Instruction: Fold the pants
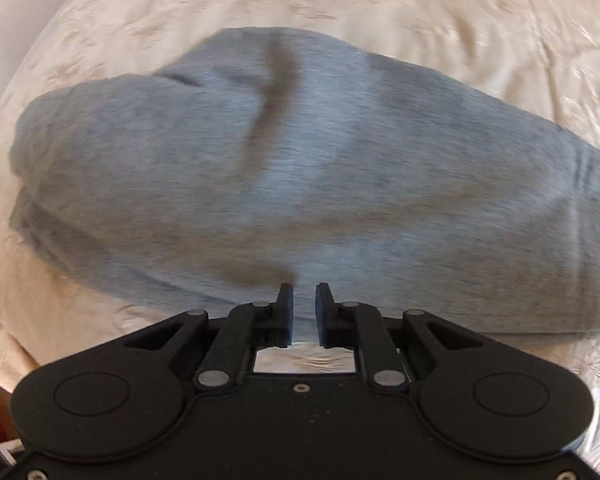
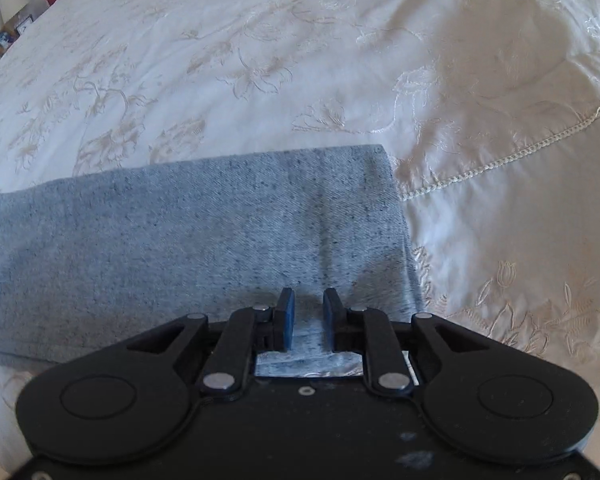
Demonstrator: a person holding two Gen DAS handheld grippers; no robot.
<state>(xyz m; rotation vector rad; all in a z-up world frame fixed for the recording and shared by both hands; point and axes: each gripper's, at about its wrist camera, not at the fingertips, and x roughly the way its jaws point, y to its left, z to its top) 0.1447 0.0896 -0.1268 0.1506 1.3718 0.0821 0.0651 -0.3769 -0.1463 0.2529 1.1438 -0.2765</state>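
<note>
Left wrist view: the left tool [image 1: 303,296] hovers narrowly parted, empty, over the blurred grey pants [image 1: 284,184] on the bedspread [image 1: 420,8].

Right wrist view: the right tool [image 2: 309,300], narrowly parted, empty. Soft, limp, light fabric; pinch corners at the folded edge [image 2: 396,216].

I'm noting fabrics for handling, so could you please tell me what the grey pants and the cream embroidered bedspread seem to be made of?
The grey pants look like a soft matte heathered knit or twill, probably cotton: dark flecks and a fine diagonal weave show. The cream embroidered bedspread looks like a smooth, satin-like fabric: it has a slight sheen, stitched floral motifs and a corded seam.
</note>
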